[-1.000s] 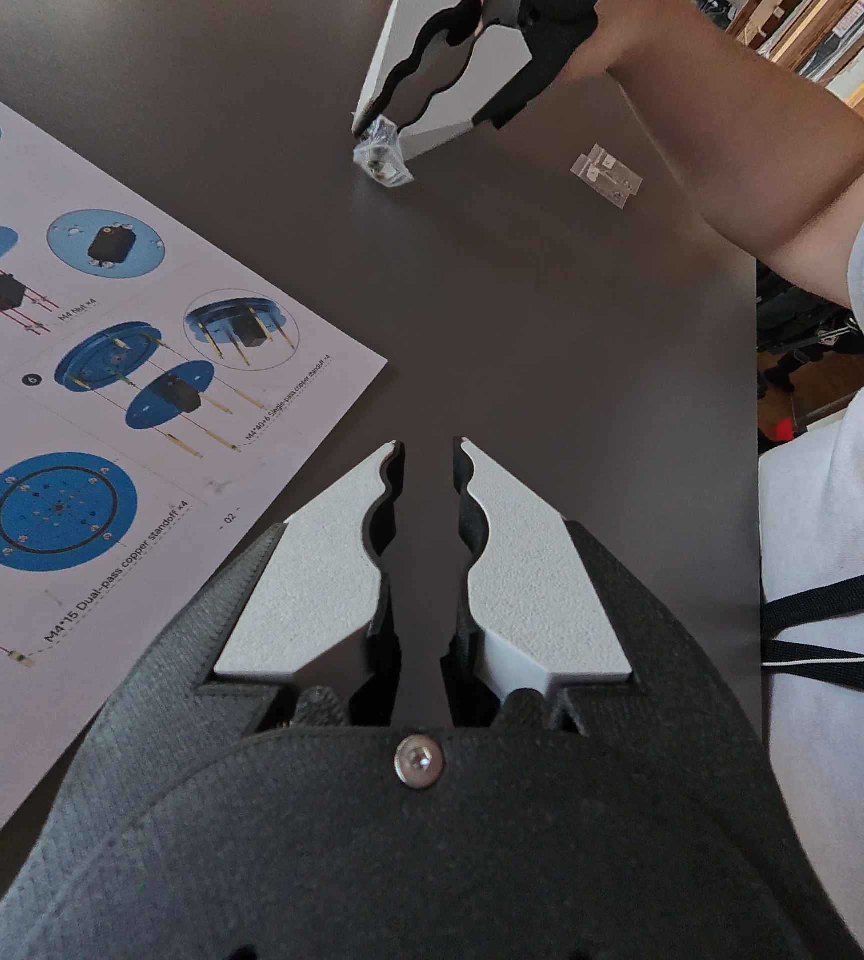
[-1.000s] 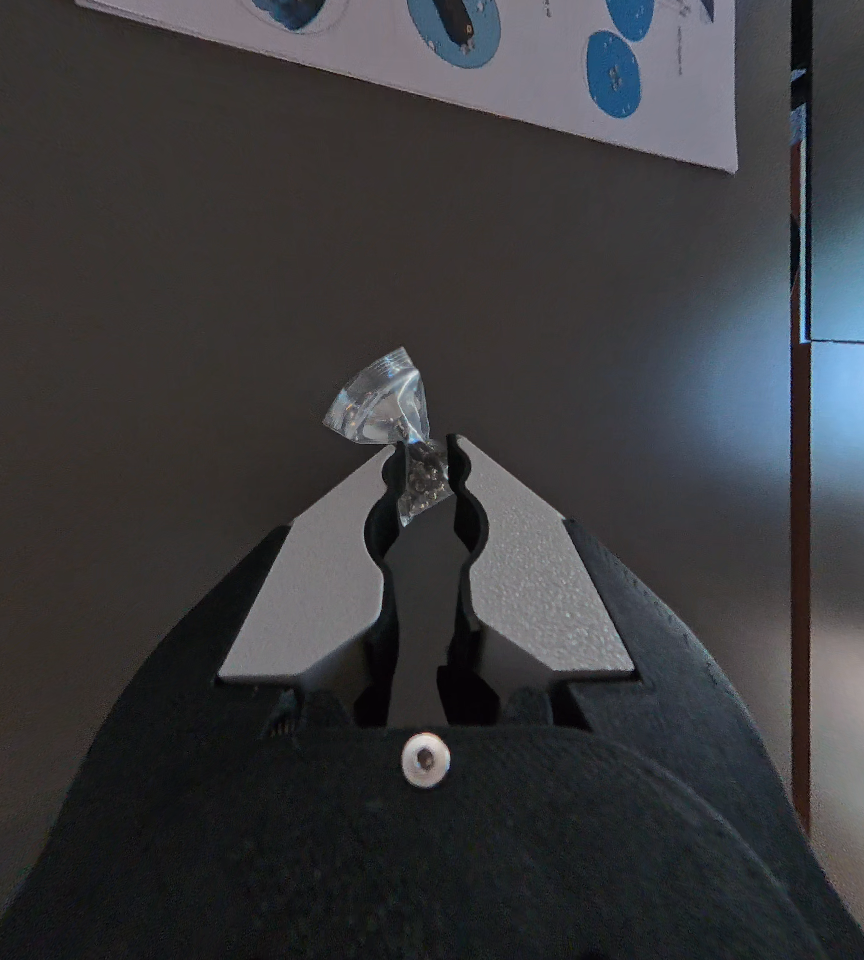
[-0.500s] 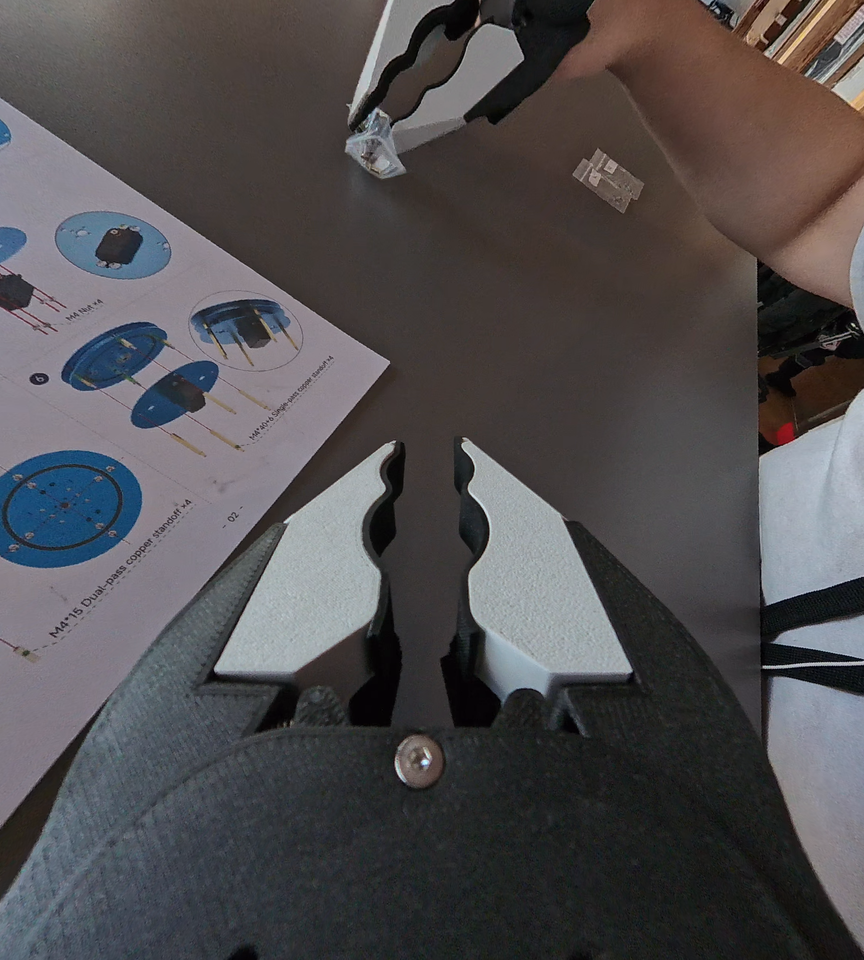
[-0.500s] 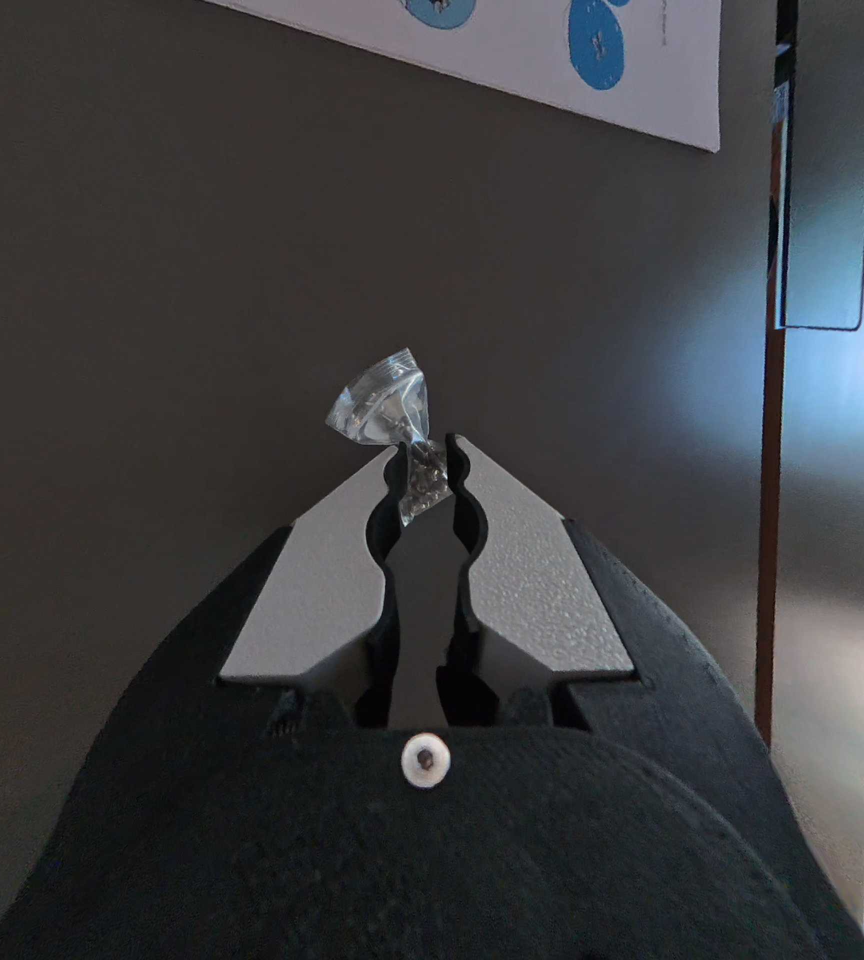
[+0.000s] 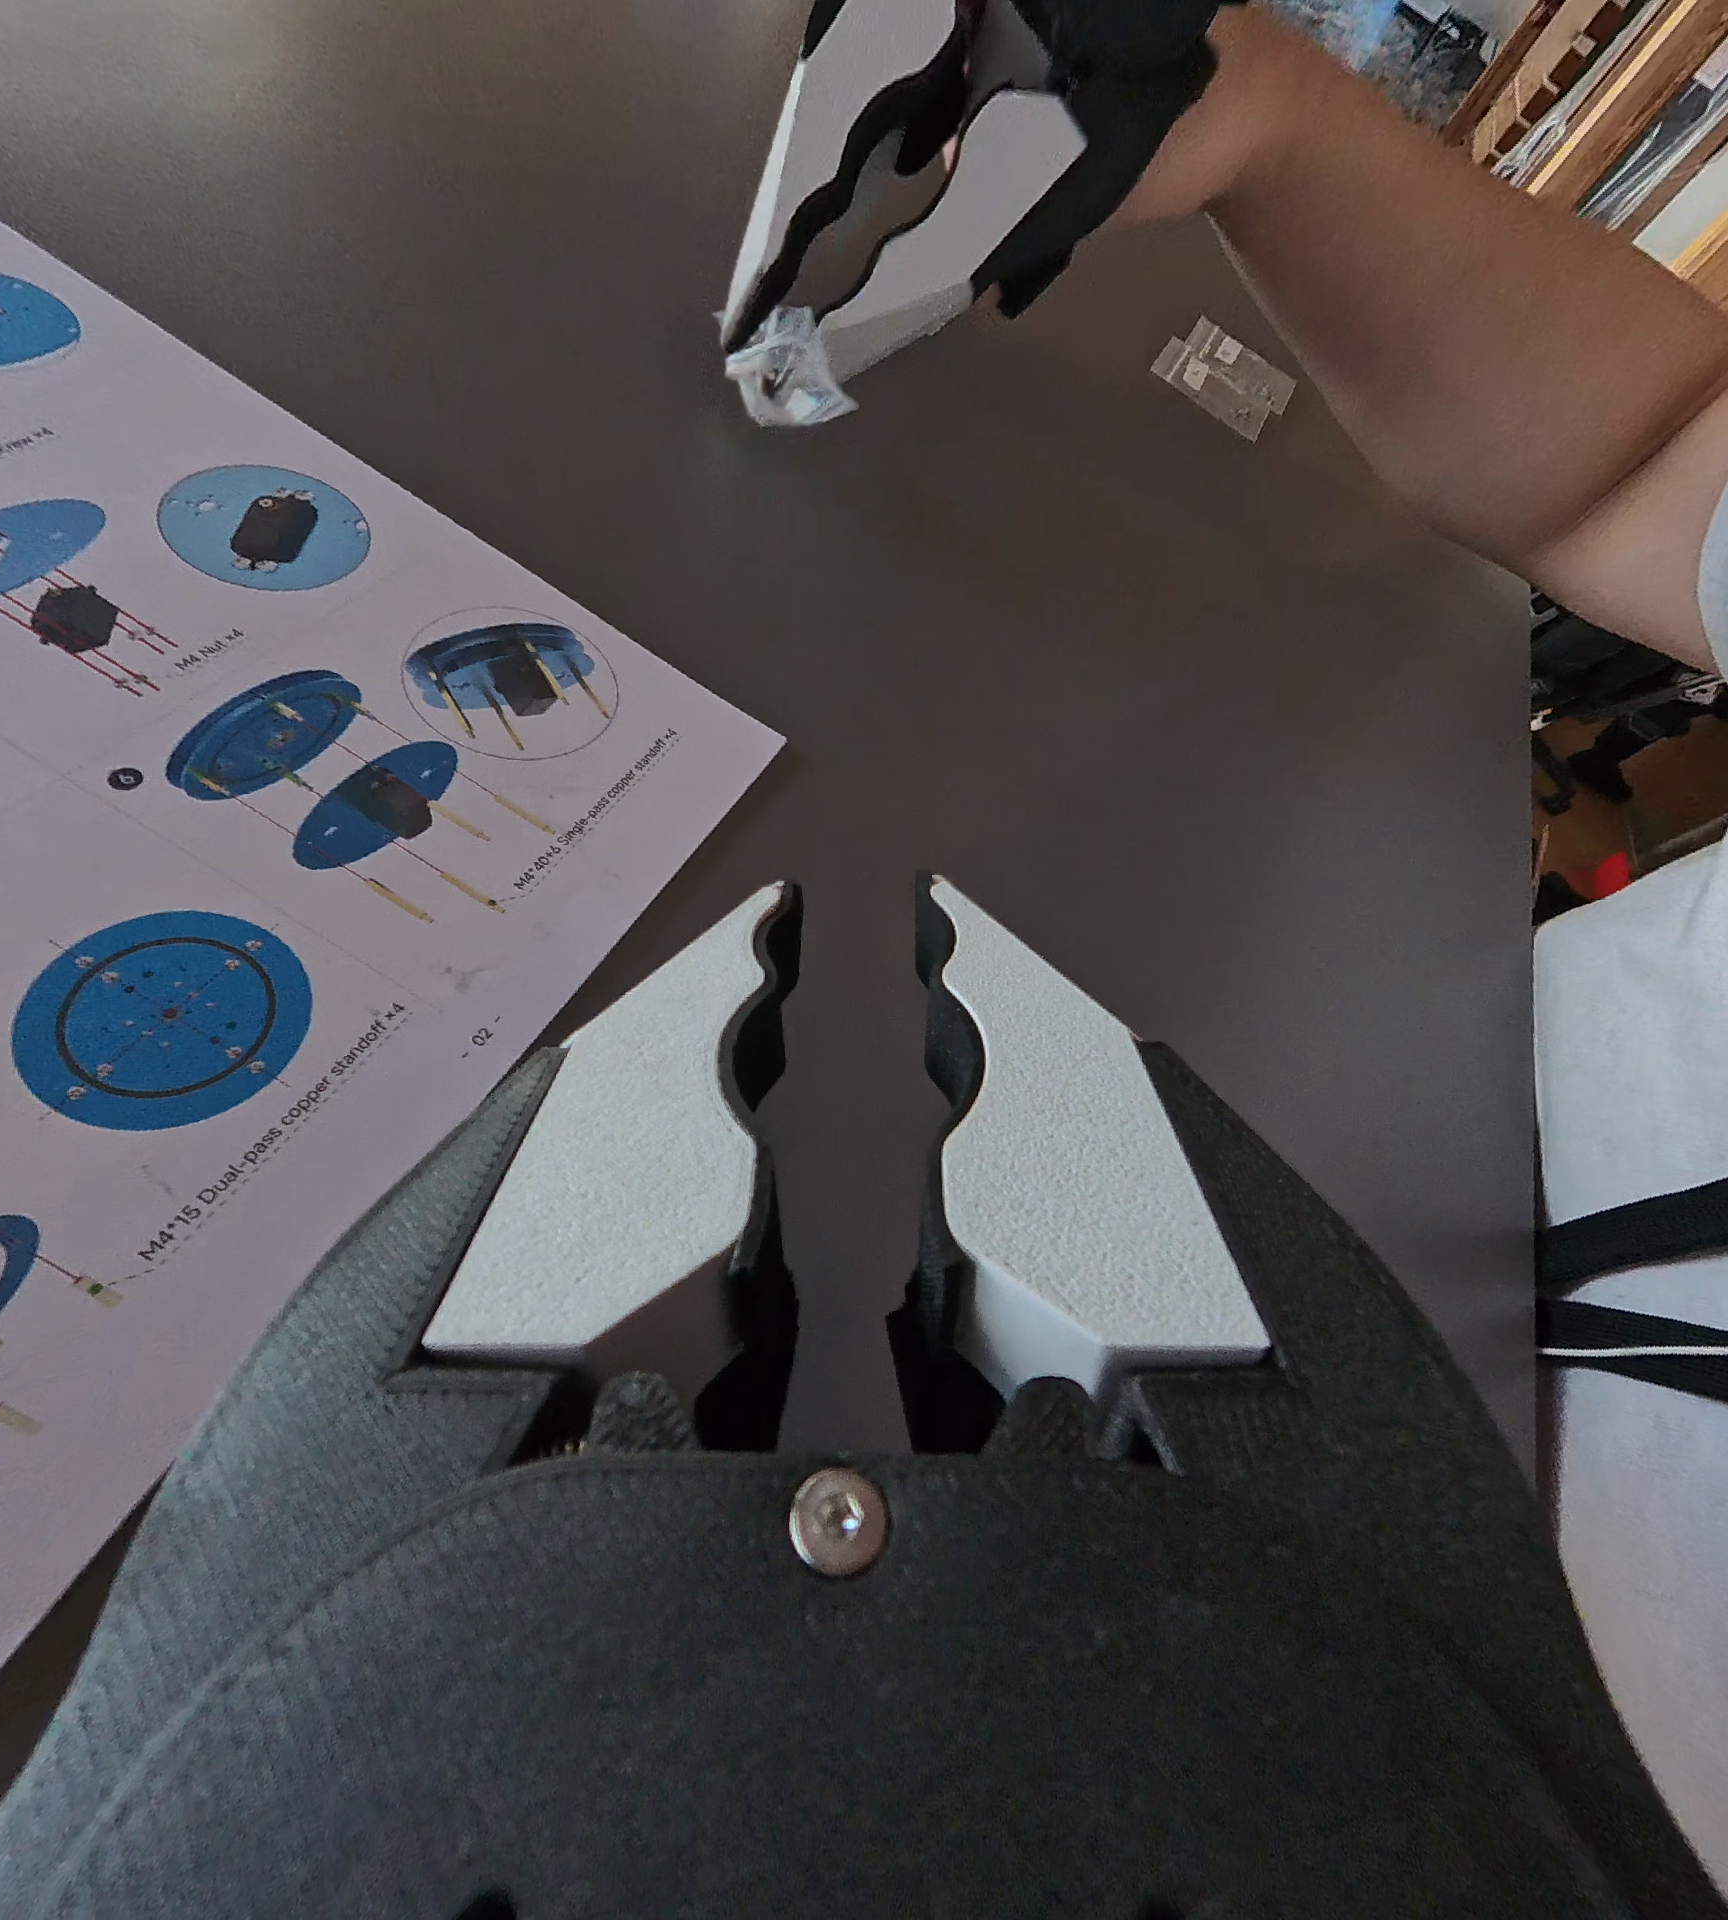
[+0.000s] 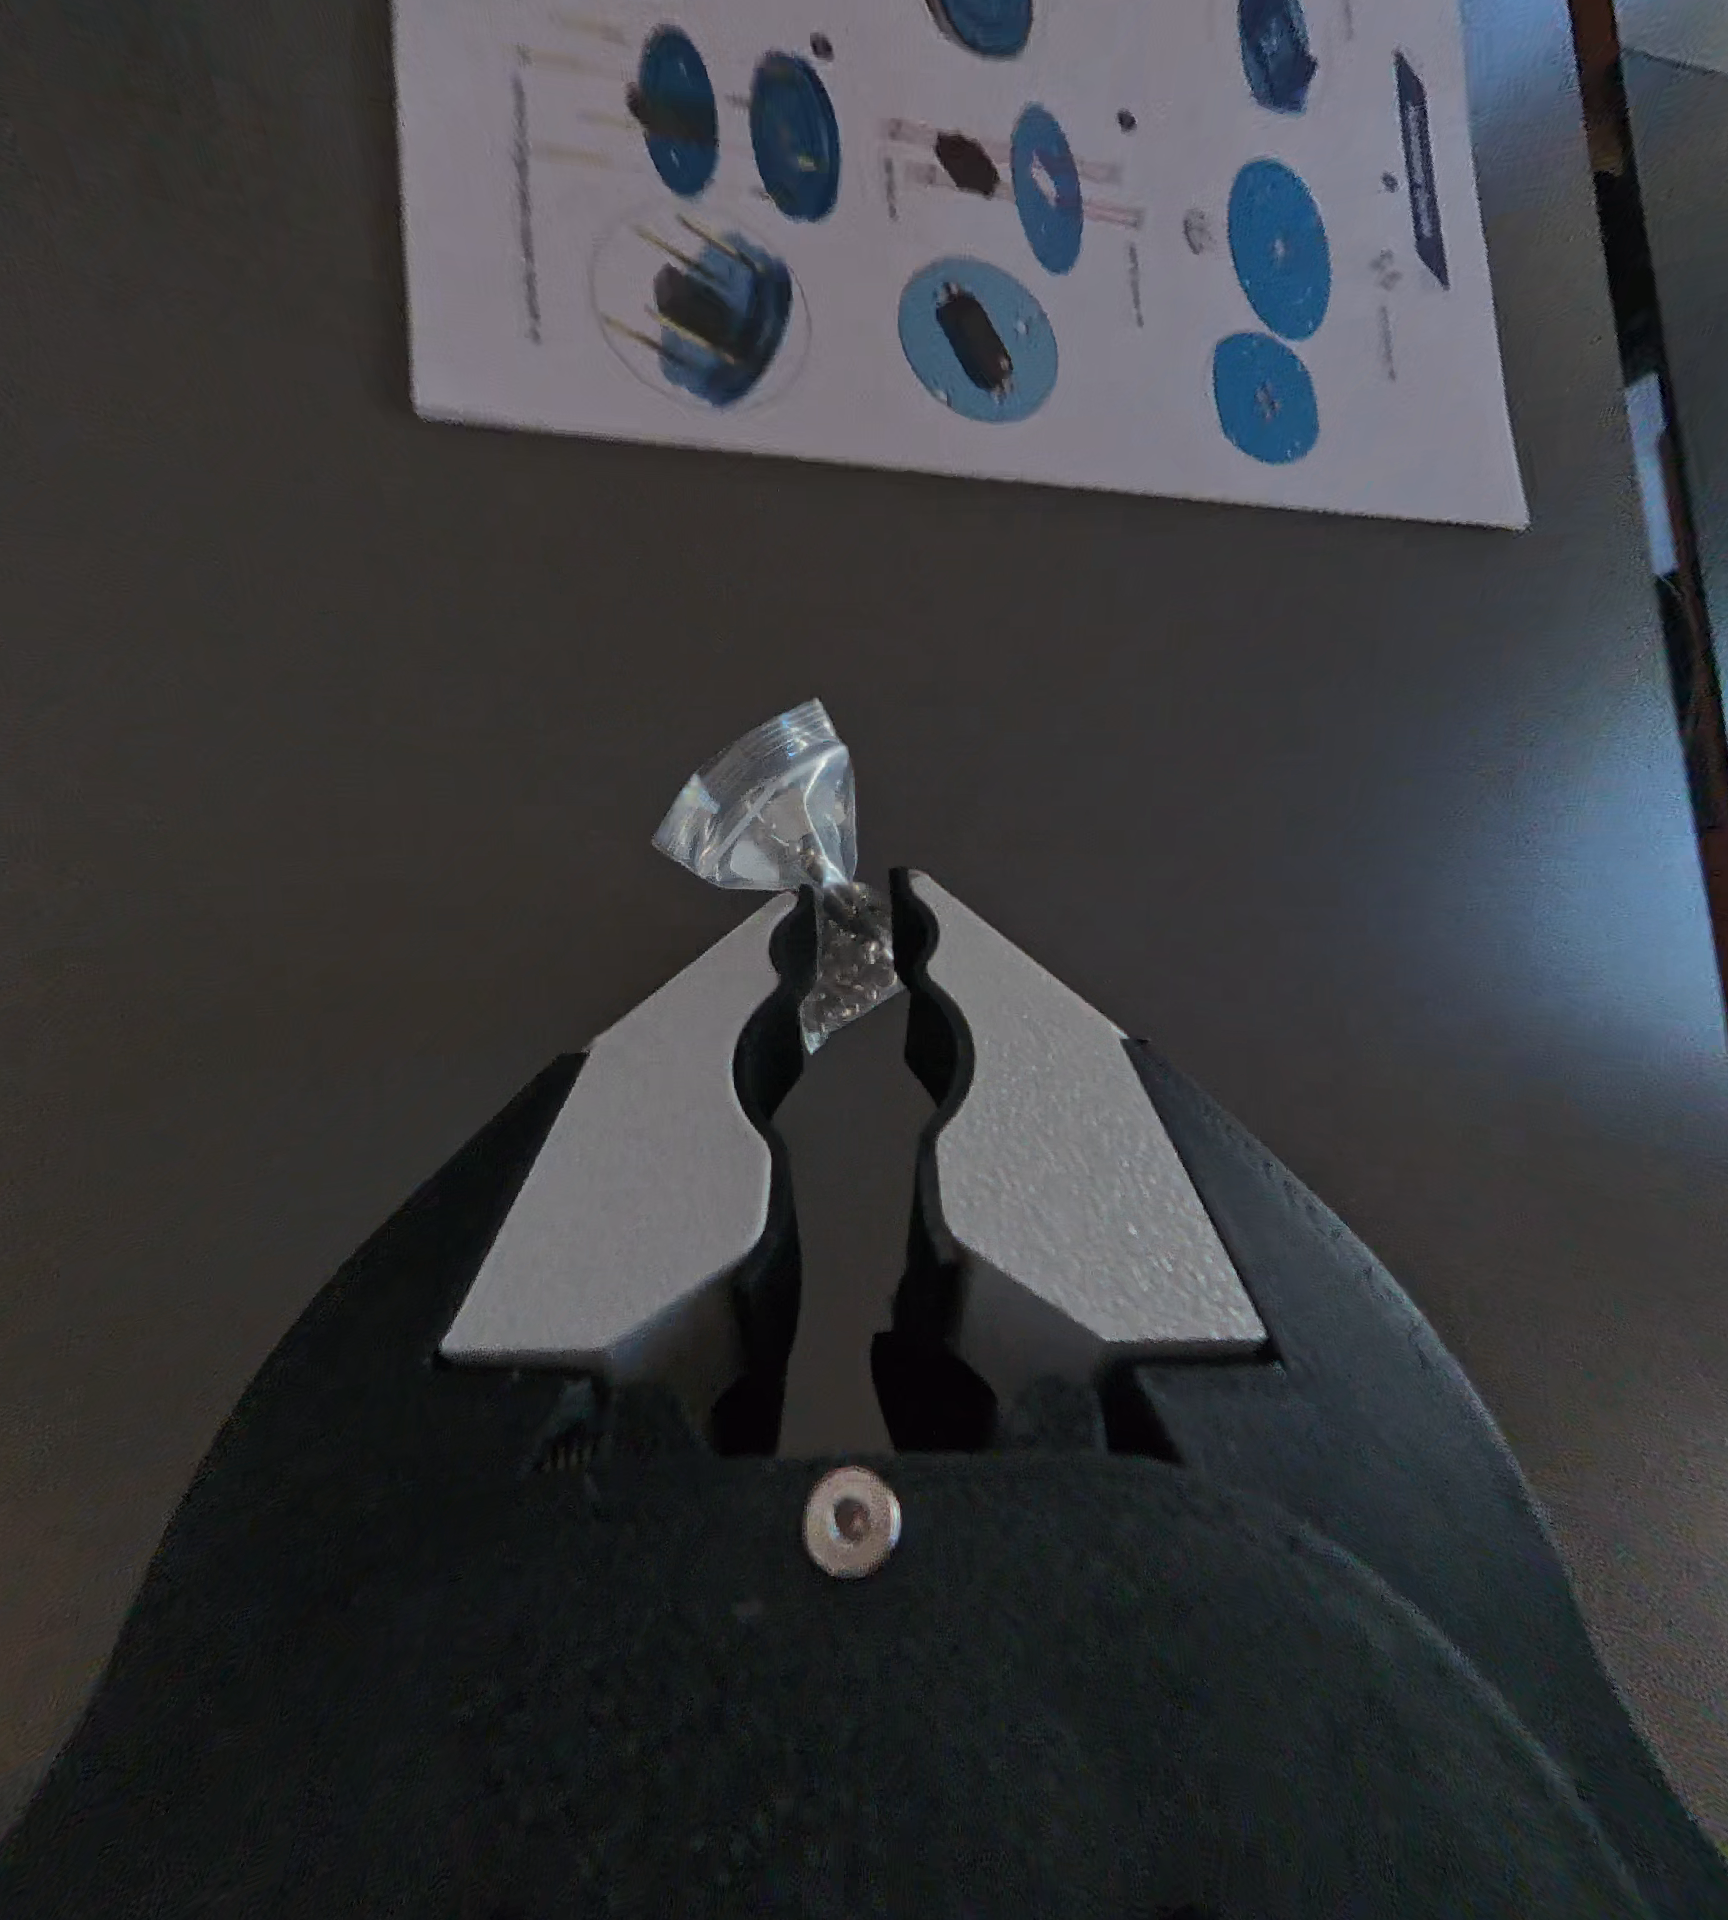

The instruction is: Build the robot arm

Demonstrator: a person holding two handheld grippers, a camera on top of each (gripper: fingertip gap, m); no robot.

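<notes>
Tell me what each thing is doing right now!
Left gripper: fingers apart, holding nothing.
Right gripper: fingers shut on the small clear bag.
Small clear bag: crumpled, small metal bits inside.
Instruction sheet: flat on the dark table.
Second clear packet: lying flat, untouched.

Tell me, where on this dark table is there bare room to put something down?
The widest bare stretch of the table lies between the instruction sheet and the small flat bags, ahead of the empty left tongs. It is tighter around the right tongs, pinching a clear bag of screws, and the forearm.
</notes>
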